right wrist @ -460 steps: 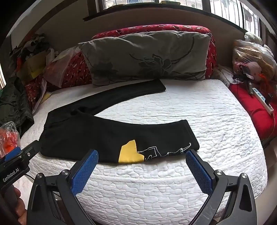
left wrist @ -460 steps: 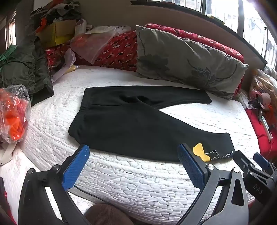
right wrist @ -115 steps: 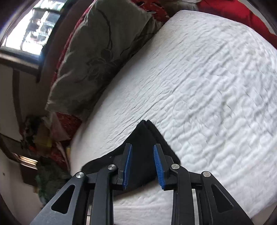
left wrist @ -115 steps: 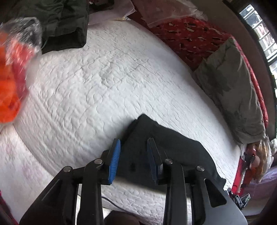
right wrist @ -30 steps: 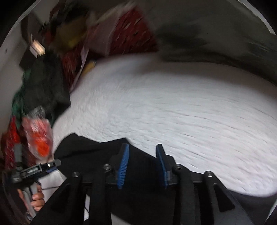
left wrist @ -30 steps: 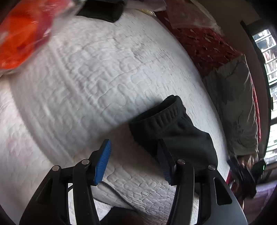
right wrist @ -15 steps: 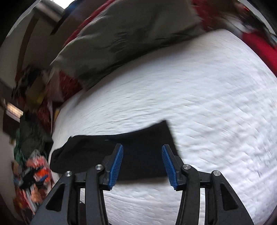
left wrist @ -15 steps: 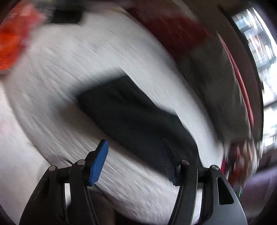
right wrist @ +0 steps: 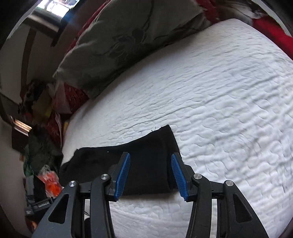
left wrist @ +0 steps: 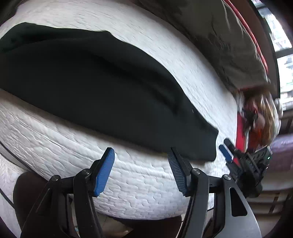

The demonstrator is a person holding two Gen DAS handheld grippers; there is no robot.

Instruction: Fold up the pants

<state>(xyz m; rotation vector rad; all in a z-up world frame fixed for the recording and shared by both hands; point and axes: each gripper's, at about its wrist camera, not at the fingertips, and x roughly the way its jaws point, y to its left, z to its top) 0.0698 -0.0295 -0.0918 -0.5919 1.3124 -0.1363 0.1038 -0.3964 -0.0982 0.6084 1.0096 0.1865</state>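
The left gripper (left wrist: 141,161) hangs over the near side of the bed with its blue-padded jaws apart and nothing between them; they have just been opening. Its right fingertip sits at the near hem of the black pants (left wrist: 95,80), the left one over bare quilt. The right gripper (right wrist: 150,165) has likewise just been opening and is released: its jaws straddle the right-hand end of the pants (right wrist: 146,161) without pressing the cloth.

The pants lie folded into one long dark band along the near edge of the white quilted mattress (right wrist: 219,95), running left to right. In the left wrist view the band's right end stops just short of the mattress corner, where the right gripper's blue tips (left wrist: 226,151) show.

Beyond the pants the quilt is wide and bare up to a grey flowered pillow (right wrist: 128,40) leaning on red bedding (right wrist: 208,5) at the far side. Left of the bed stands a crowded heap: dark green clothing (right wrist: 42,148), an orange bag (right wrist: 52,181), papers. Red cloth (right wrist: 274,34) lies off the right side.
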